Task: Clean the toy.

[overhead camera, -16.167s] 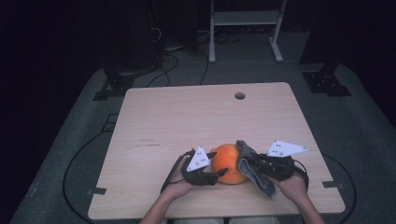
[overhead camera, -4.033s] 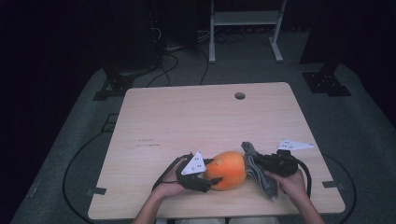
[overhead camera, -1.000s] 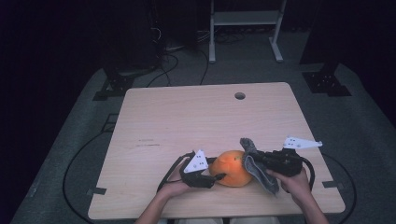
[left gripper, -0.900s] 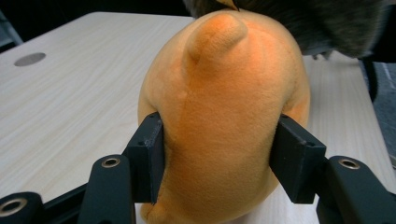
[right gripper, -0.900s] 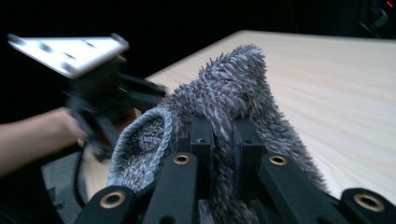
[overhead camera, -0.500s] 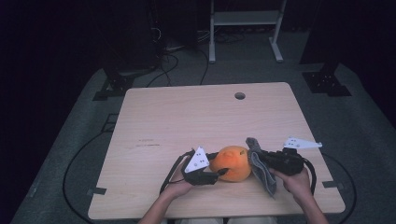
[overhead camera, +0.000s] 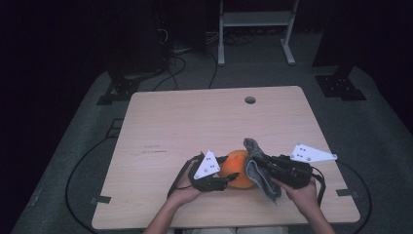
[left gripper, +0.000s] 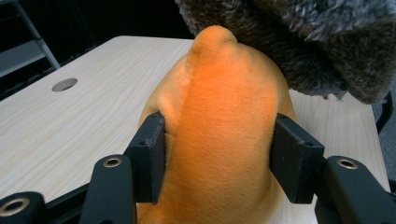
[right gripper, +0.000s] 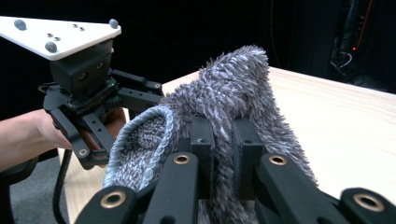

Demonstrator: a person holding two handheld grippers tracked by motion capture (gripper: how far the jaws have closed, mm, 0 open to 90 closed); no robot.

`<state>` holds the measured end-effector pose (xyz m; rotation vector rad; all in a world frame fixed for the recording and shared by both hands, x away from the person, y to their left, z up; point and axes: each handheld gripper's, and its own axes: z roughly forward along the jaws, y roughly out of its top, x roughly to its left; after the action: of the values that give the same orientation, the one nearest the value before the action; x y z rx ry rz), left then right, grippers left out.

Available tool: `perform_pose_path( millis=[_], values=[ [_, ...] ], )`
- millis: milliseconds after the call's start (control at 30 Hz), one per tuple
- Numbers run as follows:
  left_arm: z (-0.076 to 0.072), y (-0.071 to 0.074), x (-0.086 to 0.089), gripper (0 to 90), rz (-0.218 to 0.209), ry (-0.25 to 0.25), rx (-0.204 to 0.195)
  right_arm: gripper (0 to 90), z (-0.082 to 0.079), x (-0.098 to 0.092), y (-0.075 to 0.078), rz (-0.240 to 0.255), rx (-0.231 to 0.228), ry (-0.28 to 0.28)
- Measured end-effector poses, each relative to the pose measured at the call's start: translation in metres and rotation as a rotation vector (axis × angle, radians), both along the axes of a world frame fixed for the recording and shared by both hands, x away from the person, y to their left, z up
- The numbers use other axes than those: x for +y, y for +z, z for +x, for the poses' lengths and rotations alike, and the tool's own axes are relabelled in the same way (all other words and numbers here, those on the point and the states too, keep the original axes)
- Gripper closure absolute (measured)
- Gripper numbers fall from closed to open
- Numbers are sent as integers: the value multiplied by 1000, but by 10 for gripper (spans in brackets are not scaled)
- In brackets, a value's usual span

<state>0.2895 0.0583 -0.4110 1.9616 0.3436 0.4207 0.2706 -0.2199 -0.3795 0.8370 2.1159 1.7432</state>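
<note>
My left gripper (overhead camera: 228, 177) is shut on an orange plush toy (overhead camera: 236, 167) near the table's front edge. In the left gripper view its pads (left gripper: 152, 156) press into both sides of the plush (left gripper: 219, 130). My right gripper (overhead camera: 259, 161) is shut on a grey fuzzy cloth (overhead camera: 260, 174), which drapes over the plush's right side. In the right gripper view the jaws (right gripper: 222, 140) pinch a fold of the cloth (right gripper: 233, 79), and the left gripper's body (right gripper: 81, 74) sits behind it. The grey cloth (left gripper: 317, 42) hangs over the plush's top.
The light wooden table (overhead camera: 195, 122) has a round cable hole (overhead camera: 250, 100) near its far edge. Beyond it stand a white frame (overhead camera: 253, 19) and black stand bases (overhead camera: 122, 87) on the dark floor, with cables (overhead camera: 83, 161) at the left.
The right gripper has carried the grey cloth left and a little up, against the plush. The left gripper has lifted the plush slightly.
</note>
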Motion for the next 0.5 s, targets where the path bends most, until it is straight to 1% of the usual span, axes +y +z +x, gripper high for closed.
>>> perform_pose_path(
  millis=[33,67,100,133,167,200,233,267,300,333,367,433,500],
  values=[
    [0,0,0,427,-18,-4,6,810,1,1,-1,3,9,3],
    [-1,1,-1,426,-21,-10,8,810,3,2,-4,-6,15,7],
    [-1,1,-2,422,-14,-8,10,810,5,4,-7,-18,27,3],
    [-1,0,-3,410,-11,-1,13,810,8,3,-12,-27,36,-13],
    [0,-3,-3,383,-17,0,24,810,11,3,-18,-45,50,-31],
    [1,-4,-2,344,-38,-10,38,809,13,2,-24,-71,57,-45],
    [3,-4,-1,307,-58,-5,47,809,15,-1,-30,-64,72,-51],
    [4,-3,1,260,-64,6,55,809,17,-5,-35,-27,99,-52],
    [6,-2,3,216,-71,11,69,810,19,-8,-37,-8,115,-55],
    [8,-2,6,183,-79,7,89,809,20,-11,-39,-7,120,-62],
    [10,-3,8,166,-79,0,110,810,21,-13,-40,-6,120,-69],
    [13,-8,10,146,-62,16,120,809,22,-17,-41,-4,127,-77],
    [16,-14,7,132,-60,-2,158,810,23,-19,-42,11,139,-70]
  ],
)
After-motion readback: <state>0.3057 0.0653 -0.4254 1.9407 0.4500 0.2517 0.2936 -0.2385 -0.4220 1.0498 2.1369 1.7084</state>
